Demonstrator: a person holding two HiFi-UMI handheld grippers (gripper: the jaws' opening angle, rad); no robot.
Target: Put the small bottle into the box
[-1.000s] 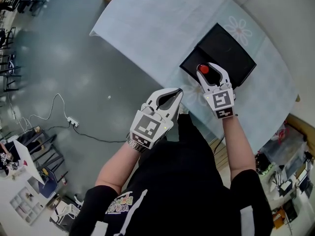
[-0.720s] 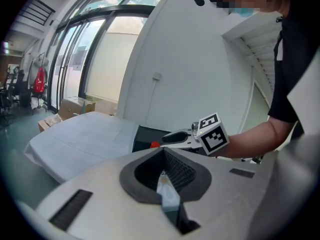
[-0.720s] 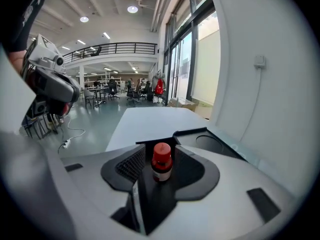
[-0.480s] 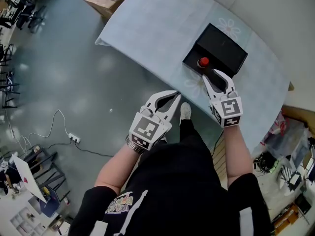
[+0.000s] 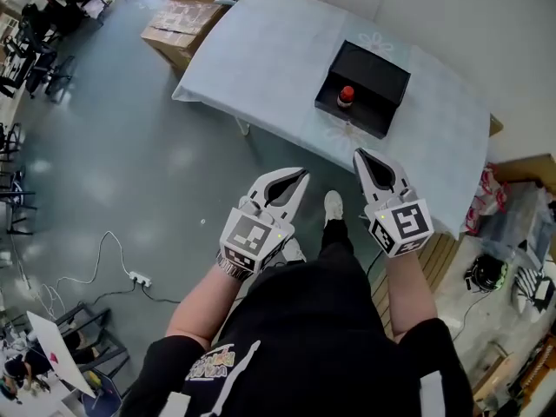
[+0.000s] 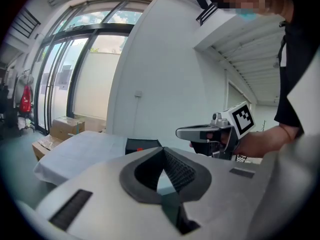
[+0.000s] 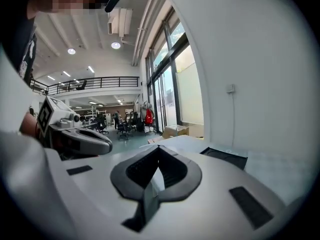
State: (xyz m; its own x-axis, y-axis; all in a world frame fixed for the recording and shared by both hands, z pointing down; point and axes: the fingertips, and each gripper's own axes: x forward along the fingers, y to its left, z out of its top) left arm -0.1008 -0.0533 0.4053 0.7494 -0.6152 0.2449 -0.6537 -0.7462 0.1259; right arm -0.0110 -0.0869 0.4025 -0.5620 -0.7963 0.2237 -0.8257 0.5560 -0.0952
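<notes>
Both tools are pulled back to your body, clear of the worktop. Right tool has just snapped closed on nothing; a second ago it stood wide around the bottle. Left tool is also clenched and empty. Further out, the small bottle stands upright inside the black box, by its near wall. Placement looks done.

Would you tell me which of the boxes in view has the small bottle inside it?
The black box on the table: the red-capped small bottle stands inside it. The brown cardboard boxes sit on the floor past the table's end.
</notes>
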